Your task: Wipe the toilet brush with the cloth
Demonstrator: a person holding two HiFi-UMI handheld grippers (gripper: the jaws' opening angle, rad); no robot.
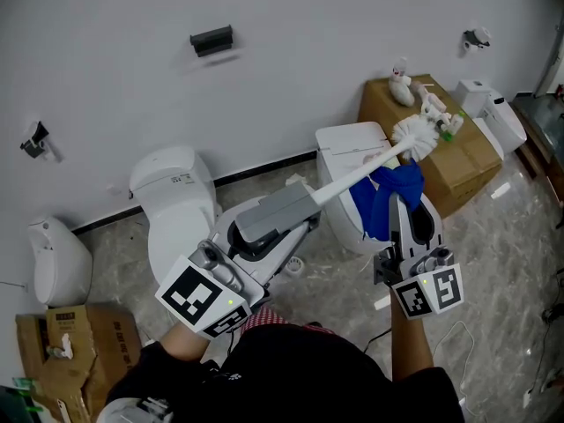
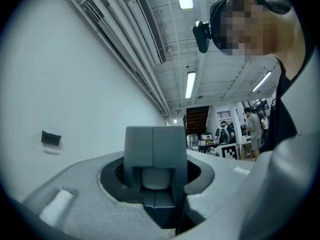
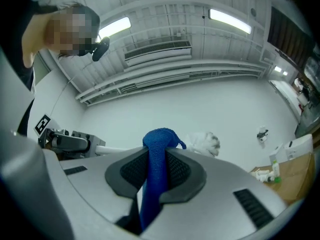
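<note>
No words or numbers can be read. Print on a label [image 1: 182,180] on the left toilet [image 1: 174,229] is too small to be made out. Only black-and-white square markers are shown on the left cube [image 1: 194,294] and the right cube [image 1: 429,292]

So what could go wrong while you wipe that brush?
The right gripper pinches only a thin bunch of the blue cloth, so rubbing might tug it loose and drop it. The left gripper holds the toilet brush only at its grey handle, far from the white bristles; a hard push there could twist the brush in the jaws.
</note>
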